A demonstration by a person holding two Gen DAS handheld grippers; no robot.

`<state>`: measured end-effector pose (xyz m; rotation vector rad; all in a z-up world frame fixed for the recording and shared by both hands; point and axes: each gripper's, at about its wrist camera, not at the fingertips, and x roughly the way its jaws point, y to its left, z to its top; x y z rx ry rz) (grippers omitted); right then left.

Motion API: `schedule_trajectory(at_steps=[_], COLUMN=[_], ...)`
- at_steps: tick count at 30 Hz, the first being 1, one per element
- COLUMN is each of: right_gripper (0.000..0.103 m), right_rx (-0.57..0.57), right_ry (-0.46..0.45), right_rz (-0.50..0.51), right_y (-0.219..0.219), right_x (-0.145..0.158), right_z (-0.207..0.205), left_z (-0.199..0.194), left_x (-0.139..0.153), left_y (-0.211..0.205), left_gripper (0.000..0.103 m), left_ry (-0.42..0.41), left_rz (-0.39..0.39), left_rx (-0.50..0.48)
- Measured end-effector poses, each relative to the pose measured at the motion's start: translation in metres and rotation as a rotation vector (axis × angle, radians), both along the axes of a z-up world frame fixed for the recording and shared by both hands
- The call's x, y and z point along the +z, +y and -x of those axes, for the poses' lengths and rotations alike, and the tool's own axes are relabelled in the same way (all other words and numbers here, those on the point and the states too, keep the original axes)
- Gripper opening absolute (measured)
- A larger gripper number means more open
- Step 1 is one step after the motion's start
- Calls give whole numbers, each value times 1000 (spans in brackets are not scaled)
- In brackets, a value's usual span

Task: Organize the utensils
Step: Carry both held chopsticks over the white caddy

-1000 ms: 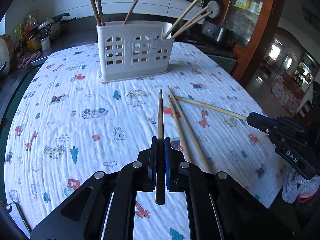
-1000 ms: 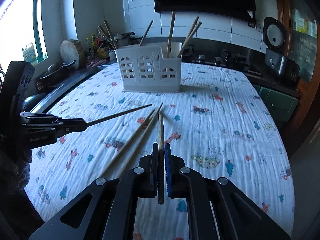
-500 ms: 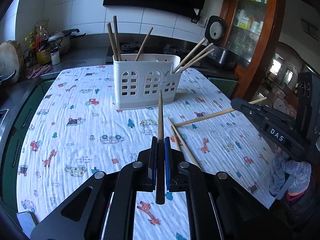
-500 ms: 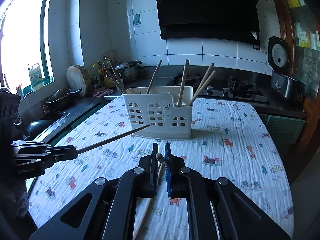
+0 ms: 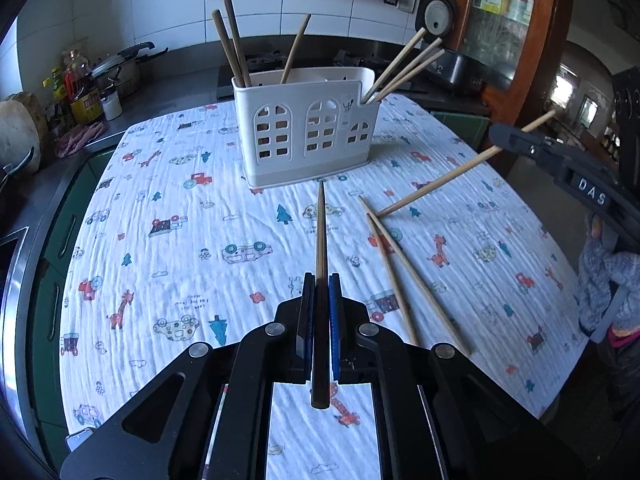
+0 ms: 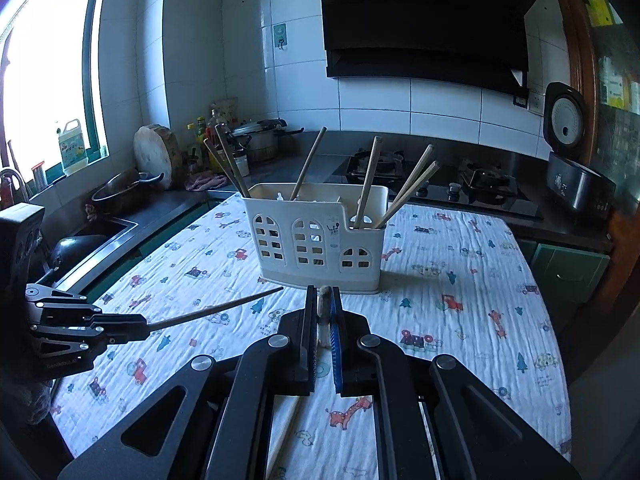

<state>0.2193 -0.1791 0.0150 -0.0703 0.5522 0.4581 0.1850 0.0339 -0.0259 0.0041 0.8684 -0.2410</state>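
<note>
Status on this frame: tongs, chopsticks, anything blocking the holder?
Left tongs shut on dark chopstick. Right tongs shut on pale chopstick. Two chopsticks loose on cloth. Holder unobstructed.

chopsticks (image 5: 404,276) on tablecloth (image 5: 180,248), before holder (image 5: 304,136)

My view: lower ends of chopsticks hidden inside white holder (image 5: 304,136); compartment dividers mostly unseen. Loose chopstick pair (image 5: 404,276) runs under left gripper (image 5: 321,280) body, near ends lost. Right gripper (image 6: 323,300) shows only butt of pale chopstick (image 6: 324,312) (rest hidden below jaws). Bottle labels (image 5: 82,100) too blurred to read.
</note>
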Motion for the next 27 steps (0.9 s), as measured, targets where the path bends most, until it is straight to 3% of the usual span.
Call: schedule_trajectory(at_steps=[6,14,22,27], right_gripper=[6,6,6,6], right_rx=[11,22,25,45], right_ry=[-19,-23,-17,5], right_rz=[14,14,23,26], right_y=[2,6,7,7], right_x=[7,8,11,20], right_z=[2,0,-5,-17], left_z=[-4,-2,-17,-22], left_x=[-14,2,11,39], left_y=[3,2,-7,-12], left_gripper=[6,6,6,6], left_ry=[61,-30,-58,-119], left_rz=[-57,-50,-10,-18], left_rx=[-17,21,5,-15])
